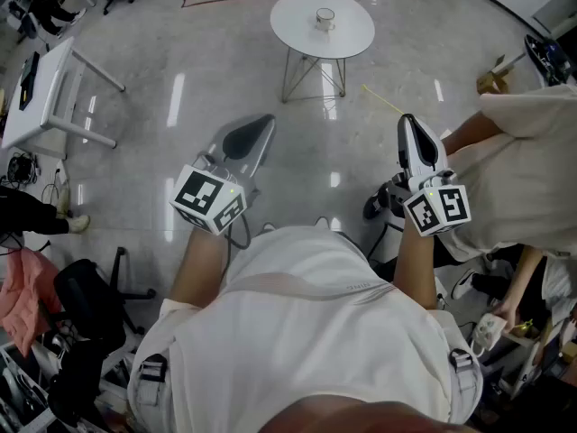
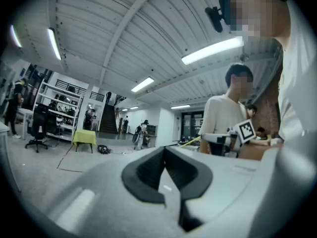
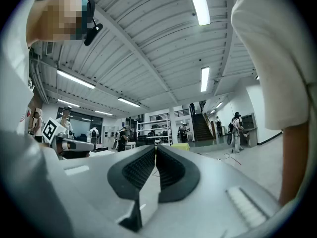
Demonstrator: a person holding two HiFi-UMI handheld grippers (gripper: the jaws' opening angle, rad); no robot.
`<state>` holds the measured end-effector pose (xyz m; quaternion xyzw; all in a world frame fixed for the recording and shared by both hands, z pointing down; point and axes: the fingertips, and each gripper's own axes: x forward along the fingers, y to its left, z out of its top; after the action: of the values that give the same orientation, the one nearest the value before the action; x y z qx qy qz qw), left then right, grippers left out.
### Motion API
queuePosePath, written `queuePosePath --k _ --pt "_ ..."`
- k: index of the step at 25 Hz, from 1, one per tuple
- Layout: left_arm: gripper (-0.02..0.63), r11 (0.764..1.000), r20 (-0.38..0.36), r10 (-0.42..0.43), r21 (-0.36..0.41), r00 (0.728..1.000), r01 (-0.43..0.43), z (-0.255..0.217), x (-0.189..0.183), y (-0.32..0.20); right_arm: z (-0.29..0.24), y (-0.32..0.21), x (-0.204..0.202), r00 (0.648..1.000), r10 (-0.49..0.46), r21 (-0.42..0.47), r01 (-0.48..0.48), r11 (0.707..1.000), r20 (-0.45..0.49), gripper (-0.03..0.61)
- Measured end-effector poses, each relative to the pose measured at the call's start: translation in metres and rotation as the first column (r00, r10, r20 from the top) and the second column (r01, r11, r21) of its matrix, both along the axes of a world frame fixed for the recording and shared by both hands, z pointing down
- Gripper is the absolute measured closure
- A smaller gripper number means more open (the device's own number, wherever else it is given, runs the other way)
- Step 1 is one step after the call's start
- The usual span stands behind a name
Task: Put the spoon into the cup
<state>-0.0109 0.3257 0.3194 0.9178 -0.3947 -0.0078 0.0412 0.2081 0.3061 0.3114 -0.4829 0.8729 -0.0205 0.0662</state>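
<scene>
The cup (image 1: 325, 18) stands near the middle of a small round white counter (image 1: 290, 27), straight ahead of the person and well apart from both tools. It lies on a line running roughly between them, so neither arm is clearly nearer. If anything, the left tongs (image 1: 249, 139) have a slightly shorter path than the right tongs (image 1: 413, 139).

Both tools are held low in front of the body, with their long axes pointing forward toward the counter. In the left gripper view, the left tongs (image 2: 165, 151) have their dark pads brought together at the tips with nothing between them. The right tongs (image 3: 155, 152) look the same in the right gripper view, tips pressed together and empty.

I cannot make out the spoon. From here the cup is too small to tell whether anything stands in it or lies beside it, so I can't tell the spoon's long axis either. My judgement is that the coming move has to close the whole gap to the counter before any grasp can be lined up.

The counter rests on thin metal legs on a polished grey floor (image 1: 180, 88) that mirrors the ceiling strip lights (image 3: 198, 4). A red tape line (image 1: 234, 0) runs across the floor beyond the counter. A white desk (image 1: 41, 97) stands off to the left, and a second person (image 1: 532, 170) in pale clothes stands close on the right. The hall is large, with a staircase (image 2: 108, 119) and a yellow-covered table (image 2: 84, 137) far back.
</scene>
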Motion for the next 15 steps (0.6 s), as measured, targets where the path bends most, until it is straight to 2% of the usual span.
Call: queuePosePath --k 15 --pt "0.612 1.0 0.001 0.004 -0.019 1.0 -0.004 0.0 -0.008 -0.013 0.001 -0.017 -0.003 1.0 0.021 -0.023 -0.021 1.0 -0.004 0.565"
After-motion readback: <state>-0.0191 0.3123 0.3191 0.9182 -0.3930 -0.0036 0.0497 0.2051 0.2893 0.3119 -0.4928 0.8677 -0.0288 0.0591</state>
